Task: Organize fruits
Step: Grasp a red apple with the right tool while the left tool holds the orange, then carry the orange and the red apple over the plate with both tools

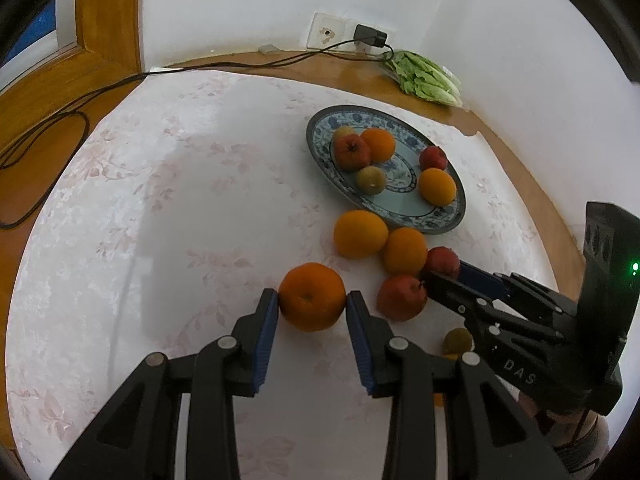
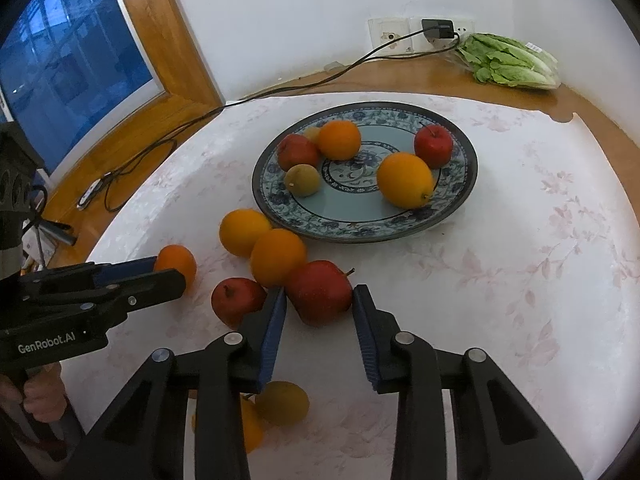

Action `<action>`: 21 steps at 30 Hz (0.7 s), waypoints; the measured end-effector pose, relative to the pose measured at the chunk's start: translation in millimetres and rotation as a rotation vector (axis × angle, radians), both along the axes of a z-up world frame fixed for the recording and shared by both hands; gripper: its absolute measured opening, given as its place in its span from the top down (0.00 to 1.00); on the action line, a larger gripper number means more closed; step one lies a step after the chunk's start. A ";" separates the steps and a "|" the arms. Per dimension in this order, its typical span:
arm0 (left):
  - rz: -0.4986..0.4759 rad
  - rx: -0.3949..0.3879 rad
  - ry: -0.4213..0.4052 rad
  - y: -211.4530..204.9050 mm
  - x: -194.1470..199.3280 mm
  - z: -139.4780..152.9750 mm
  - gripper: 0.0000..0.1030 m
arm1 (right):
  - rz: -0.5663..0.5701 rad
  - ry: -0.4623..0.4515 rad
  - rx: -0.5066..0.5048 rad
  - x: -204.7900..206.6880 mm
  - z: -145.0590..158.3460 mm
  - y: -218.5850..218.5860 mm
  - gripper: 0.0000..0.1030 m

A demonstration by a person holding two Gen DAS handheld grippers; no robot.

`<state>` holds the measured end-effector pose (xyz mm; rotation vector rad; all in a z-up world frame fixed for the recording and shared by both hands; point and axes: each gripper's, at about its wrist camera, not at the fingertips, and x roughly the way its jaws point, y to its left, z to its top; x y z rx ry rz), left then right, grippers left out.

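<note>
White, faintly flowered cloth (image 2: 520, 280) covers most of a round wooden table (image 2: 440, 76) that stands in a corner by a wood-framed window (image 2: 72, 64). A black cable (image 2: 280, 90) runs across the table's far edge from a charger (image 2: 438, 29) plugged into the wall.

A blue-patterned plate (image 2: 360, 228) sits on the far half of the cloth. It holds two oranges (image 2: 339, 140), two red apples (image 2: 434, 145) and two small greenish-brown fruits, one (image 2: 302, 179) in the open and one half hidden behind the orange at the back. A bag of lettuce (image 2: 508, 62) lies on bare wood behind the plate, against the wall.

Loose fruit lies in a cluster on the cloth just in front of the plate. Two oranges (image 1: 360, 234) touch each other near the plate's rim.

The left gripper (image 1: 312, 300) has its blue pads pressed on either side of a darker orange (image 1: 312, 296), which rests on the cloth at the cluster's left end.

The right gripper (image 2: 319, 300) is closed on a red apple (image 2: 319, 292); both pads meet its sides, and the apple touches one of the loose oranges behind it. A second apple (image 2: 236, 298) lies just left of that gripper's left finger.

Nearer the person, partly under the right gripper, lie a greenish-brown fruit (image 2: 286, 402) and another orange (image 2: 252, 428), mostly hidden. A hand (image 2: 40, 396) shows on the left gripper's handle.
</note>
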<state>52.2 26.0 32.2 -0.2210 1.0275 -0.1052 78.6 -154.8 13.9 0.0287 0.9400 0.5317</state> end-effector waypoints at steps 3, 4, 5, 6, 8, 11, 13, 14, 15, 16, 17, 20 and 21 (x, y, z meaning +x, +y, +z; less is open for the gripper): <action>-0.004 -0.003 -0.006 -1.3 0.0 2.5 0.65 | -0.008 -0.008 0.002 -1.3 2.6 -3.2 0.66; -0.006 -0.004 -0.008 -1.8 0.1 3.8 0.65 | -0.009 -0.009 0.005 -1.8 3.7 -4.5 0.66; -0.011 -0.004 -0.013 -2.8 0.5 5.6 0.65 | -0.011 -0.012 0.005 -2.7 5.5 -6.2 0.66; -0.016 -0.001 -0.019 -3.9 1.4 7.7 0.65 | -0.012 -0.016 0.002 -3.0 6.9 -7.3 0.66; -0.024 0.006 -0.027 -5.9 3.7 11.6 0.65 | -0.016 -0.021 -0.001 -4.3 10.7 -10.8 0.66; -0.034 0.006 -0.038 -10.1 9.3 17.1 0.65 | -0.021 -0.030 -0.005 -4.2 15.9 -15.3 0.66; -0.041 0.002 -0.043 -13.1 13.4 19.9 0.65 | -0.024 -0.034 -0.001 -3.0 20.4 -18.9 0.66; -0.047 0.001 -0.047 -15.2 15.4 21.4 0.65 | -0.025 -0.035 0.001 -2.3 21.8 -20.1 0.66; -0.054 0.002 -0.052 -18.3 18.0 23.2 0.65 | -0.025 -0.037 0.003 -1.5 23.8 -21.6 0.66; -0.061 0.004 -0.055 -21.0 20.2 24.3 0.65 | -0.027 -0.040 0.000 -0.6 25.3 -22.7 0.66; -0.070 0.007 -0.057 -24.0 23.3 25.2 0.65 | -0.030 -0.044 -0.006 0.5 26.8 -23.6 0.66; -0.093 0.011 -0.059 -33.2 33.2 25.9 0.65 | -0.034 -0.050 -0.019 5.2 30.0 -26.5 0.66; -0.099 0.009 -0.061 -36.0 36.9 26.0 0.65 | -0.036 -0.050 -0.020 6.9 30.8 -27.1 0.66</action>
